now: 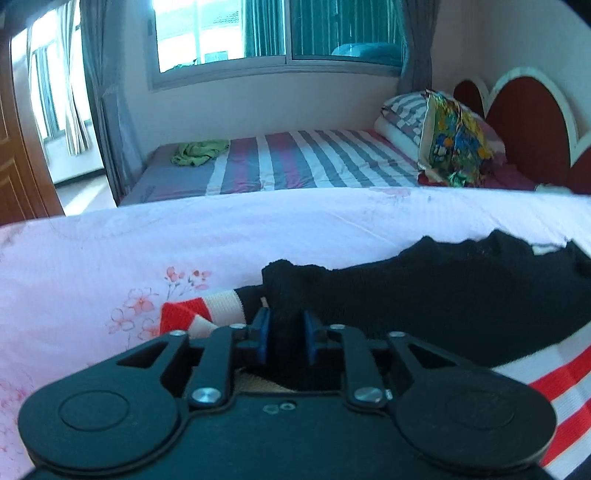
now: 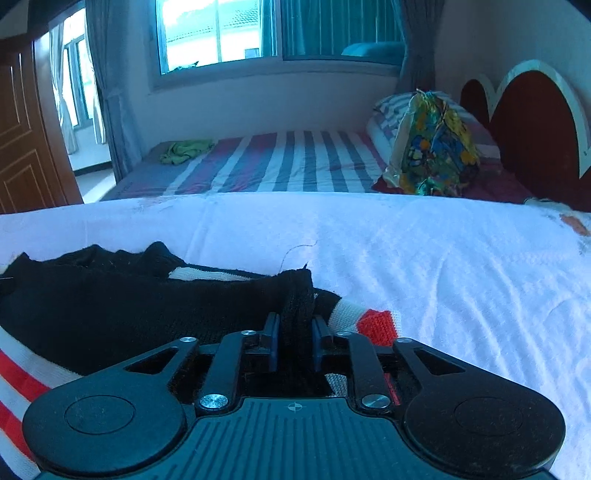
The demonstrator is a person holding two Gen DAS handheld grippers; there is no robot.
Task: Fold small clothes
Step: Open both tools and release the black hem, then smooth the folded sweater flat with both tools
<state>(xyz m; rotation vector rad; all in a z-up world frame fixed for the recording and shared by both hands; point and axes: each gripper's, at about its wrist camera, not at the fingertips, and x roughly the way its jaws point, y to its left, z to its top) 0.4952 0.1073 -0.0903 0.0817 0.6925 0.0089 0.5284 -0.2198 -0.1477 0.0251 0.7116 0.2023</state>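
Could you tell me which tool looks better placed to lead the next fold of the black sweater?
Neither clearly: the left tool and right tool each pinch a bunched corner of the black sweater.

Daylight thru window [image 1: 277, 33] w/ blown-out glare, bluish cast, soft blur, fisheye bending at edges, corners dark.

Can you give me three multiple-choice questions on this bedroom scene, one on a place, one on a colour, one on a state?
1. Where does the green cloth lie?
A. on the striped bed
B. on the pink floral sheet
C. on the windowsill

2. Which stripes trim the black sweater?
A. blue and yellow
B. red and white
C. green and grey

3. What is the left tool doing?
A. open above bare sheet
B. pinching black knit
C. holding the pillow

Answers: A, it sits at the striped bed's far corner; B, the hem bands show; B, knit fills the pads.
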